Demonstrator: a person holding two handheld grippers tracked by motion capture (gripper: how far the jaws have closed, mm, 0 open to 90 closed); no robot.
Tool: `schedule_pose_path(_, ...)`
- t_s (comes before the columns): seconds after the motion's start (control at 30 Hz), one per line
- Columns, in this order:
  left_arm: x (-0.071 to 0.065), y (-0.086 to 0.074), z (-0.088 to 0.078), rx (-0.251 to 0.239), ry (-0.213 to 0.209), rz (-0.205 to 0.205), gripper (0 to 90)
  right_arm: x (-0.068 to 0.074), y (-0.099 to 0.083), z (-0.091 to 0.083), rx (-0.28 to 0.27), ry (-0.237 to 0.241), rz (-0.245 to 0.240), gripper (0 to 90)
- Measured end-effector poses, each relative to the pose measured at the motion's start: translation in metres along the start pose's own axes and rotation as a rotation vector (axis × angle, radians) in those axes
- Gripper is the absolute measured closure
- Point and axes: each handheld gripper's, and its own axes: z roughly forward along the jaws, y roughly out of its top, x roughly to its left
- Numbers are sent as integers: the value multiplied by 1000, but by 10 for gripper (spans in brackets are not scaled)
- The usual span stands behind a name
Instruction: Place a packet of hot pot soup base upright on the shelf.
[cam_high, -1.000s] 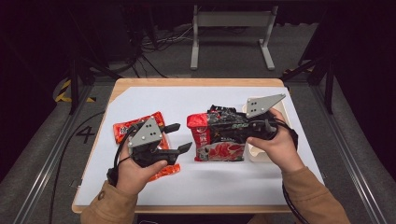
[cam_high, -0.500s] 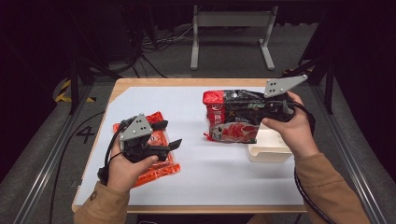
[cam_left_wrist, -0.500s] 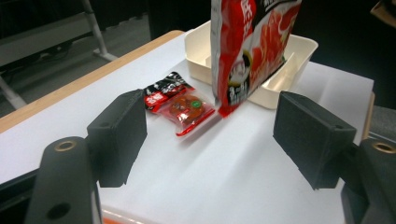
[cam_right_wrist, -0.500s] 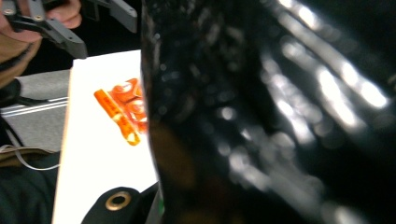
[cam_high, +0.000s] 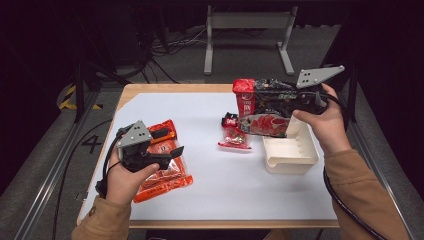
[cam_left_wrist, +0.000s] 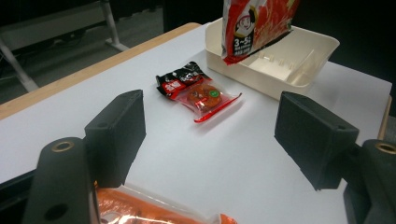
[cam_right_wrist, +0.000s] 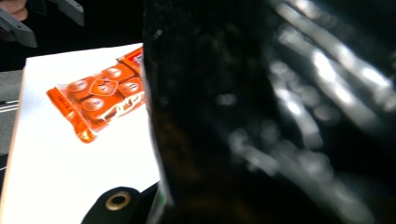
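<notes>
Above the tray (cam_high: 290, 156), right claw (cam_high: 295, 102) grips snack bag (cam_high: 262, 107); left claw (cam_high: 172, 142) released.

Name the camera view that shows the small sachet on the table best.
The left gripper view: the small sachet lies sharp and whole beside the white tray. The high view shows the sachet smaller, its far end partly behind the lifted bag.
</notes>
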Motion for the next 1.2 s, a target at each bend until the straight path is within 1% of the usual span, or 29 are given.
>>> schedule_pose_path(0.07,3,-1,-2,2,10,-5,259,-4,1,-2,1,-12,3,848)
schedule_pose_path(0.17,7,-4,-4,0,18,-27,248,-12,2,-6,1,-26,10,848)
schedule_pose_path(0.23,9,-5,-6,4,24,-33,246,-16,3,-7,2,-32,6,848)
schedule_pose_path(0.37,14,-7,-8,20,29,-49,248,-25,5,-9,8,-49,12,848)
schedule_pose_path(0.43,17,-8,-8,20,35,-50,247,-31,4,-10,6,-56,19,848)
schedule_pose_path(0.47,17,-9,-9,23,36,-59,246,-33,4,-11,4,-59,24,848)
schedule_pose_path(0.53,19,-10,-9,20,41,-56,244,-37,3,-12,5,-64,29,848)
schedule_pose_path(0.57,20,-10,-9,24,43,-54,243,-39,2,-12,4,-68,29,848)
schedule_pose_path(0.67,21,-12,-10,30,44,-65,241,-45,0,-14,3,-78,29,848)
schedule_pose_path(0.7,22,-12,-10,29,47,-62,241,-49,-1,-15,4,-81,26,848)
schedule_pose_path(0.73,22,-13,-9,25,47,-75,240,-50,-1,-15,5,-84,27,848)
schedule_pose_path(0.77,23,-13,-10,29,49,-68,240,-52,-2,-16,5,-84,26,848)
schedule_pose_path(0.93,26,-14,-10,25,53,-65,238,-61,-7,-18,1,-96,36,847)
schedule_pose_path(1.0,26,-15,-10,28,54,-65,238,-64,-10,-19,-2,-106,40,847)
schedule_pose_path(1.03,26,-15,-10,29,49,-74,237,-65,-11,-19,-2,-111,43,847)
schedule_pose_path(1.1,27,-15,-10,24,55,-66,237,-69,-13,-20,-2,-117,48,847)
schedule_pose_path(1.17,27,-15,-10,23,49,-78,237,-72,-14,-20,2,-123,49,846)
schedule_pose_path(1.2,28,-15,-10,24,51,-71,236,-74,-15,-21,6,-129,47,846)
